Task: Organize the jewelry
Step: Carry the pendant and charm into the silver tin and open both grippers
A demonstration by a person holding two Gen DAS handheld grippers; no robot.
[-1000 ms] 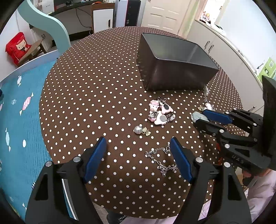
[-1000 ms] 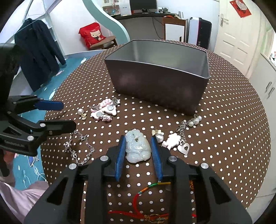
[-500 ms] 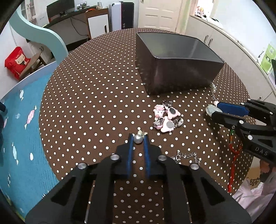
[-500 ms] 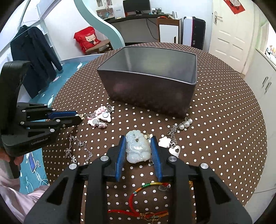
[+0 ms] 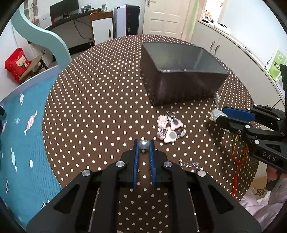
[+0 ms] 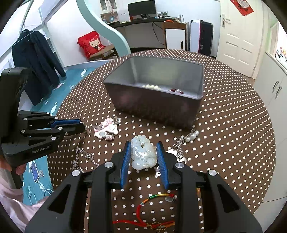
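At the lower centre of the left wrist view, the left gripper pinches a pearl bead between narrow jaws, seemingly just off the dotted tabletop. The right gripper clasps a pale jade pendant, its long axis pointing up-frame at the grey box. The box sits straight ahead of the right gripper, upper right for the left. The box's contents are mostly hidden.

A home room: desk with monitor, hanging coat, white door
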